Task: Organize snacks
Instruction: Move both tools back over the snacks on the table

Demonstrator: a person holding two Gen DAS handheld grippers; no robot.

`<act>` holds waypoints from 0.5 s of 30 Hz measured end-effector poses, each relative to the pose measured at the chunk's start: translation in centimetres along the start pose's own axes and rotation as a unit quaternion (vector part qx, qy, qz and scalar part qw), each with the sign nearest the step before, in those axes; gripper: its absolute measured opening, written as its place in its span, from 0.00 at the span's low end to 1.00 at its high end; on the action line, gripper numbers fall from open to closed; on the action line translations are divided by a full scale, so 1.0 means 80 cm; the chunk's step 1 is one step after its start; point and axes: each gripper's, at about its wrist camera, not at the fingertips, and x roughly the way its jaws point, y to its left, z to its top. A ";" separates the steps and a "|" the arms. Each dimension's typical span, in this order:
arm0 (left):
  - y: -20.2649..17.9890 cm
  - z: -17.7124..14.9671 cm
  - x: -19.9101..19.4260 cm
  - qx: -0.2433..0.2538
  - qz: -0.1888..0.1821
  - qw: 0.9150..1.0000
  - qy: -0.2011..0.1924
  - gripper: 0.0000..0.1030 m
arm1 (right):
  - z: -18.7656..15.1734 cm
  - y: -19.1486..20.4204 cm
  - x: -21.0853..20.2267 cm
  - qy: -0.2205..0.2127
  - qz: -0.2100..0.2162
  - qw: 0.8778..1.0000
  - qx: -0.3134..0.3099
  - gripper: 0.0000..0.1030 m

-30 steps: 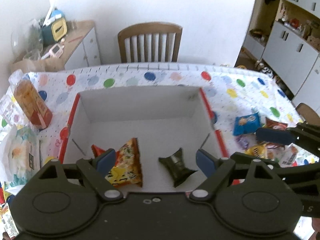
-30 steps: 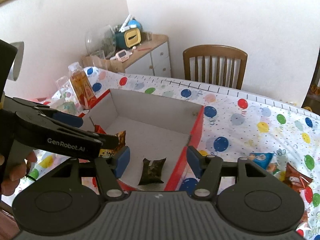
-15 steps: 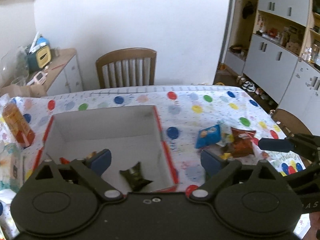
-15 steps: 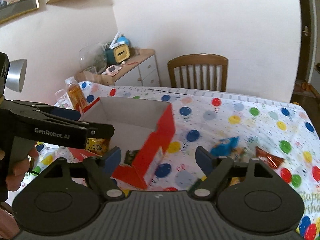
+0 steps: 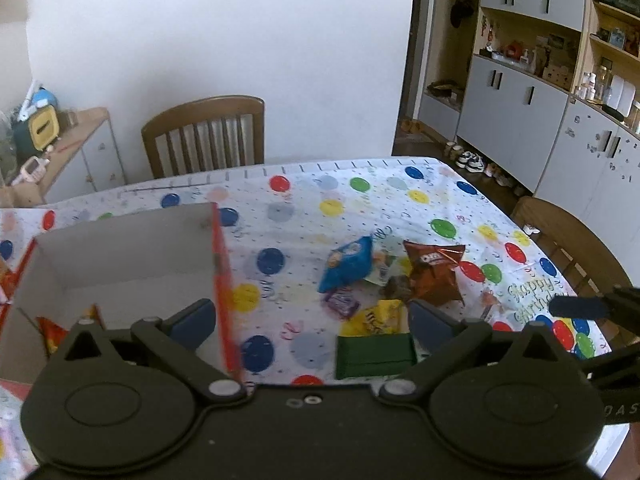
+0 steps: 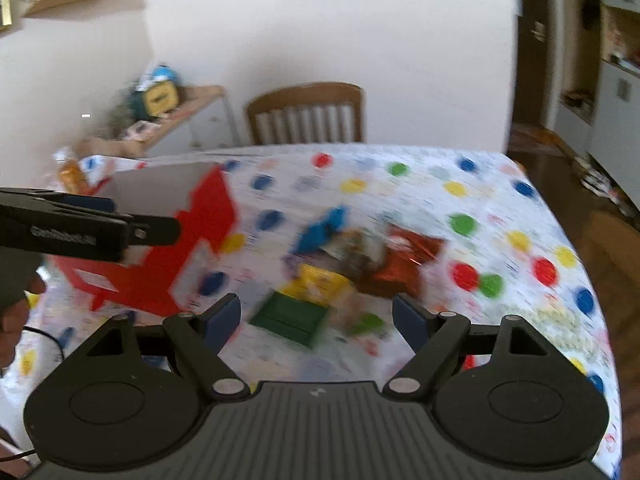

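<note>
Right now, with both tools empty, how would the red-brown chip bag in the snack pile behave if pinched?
The red-brown chip bag looks puffed and crinkled, so it would likely give under the fingers and feel light. Its glossy film may slip. It overlaps neighbouring snacks, including the blue packet, so lifting it could drag those along.

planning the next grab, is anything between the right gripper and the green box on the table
Nothing visible stands in the way. The right gripper is open and empty, and the green box lies on the bare tablecloth just ahead of its fingers. The yellow packet and other snacks lie beyond it. The view is blurred.
</note>
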 end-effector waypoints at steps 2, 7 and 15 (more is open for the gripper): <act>-0.007 -0.003 0.015 -0.001 0.000 1.000 0.012 0.99 | -0.008 -0.019 0.003 0.011 -0.012 1.000 0.017 0.81; -0.024 -0.017 0.051 0.001 -0.001 0.999 0.040 0.99 | -0.021 -0.057 0.014 0.034 -0.031 0.998 0.041 0.81; -0.048 -0.039 0.094 0.066 -0.041 0.995 0.058 0.99 | -0.020 -0.092 0.048 0.081 -0.038 0.992 0.094 0.81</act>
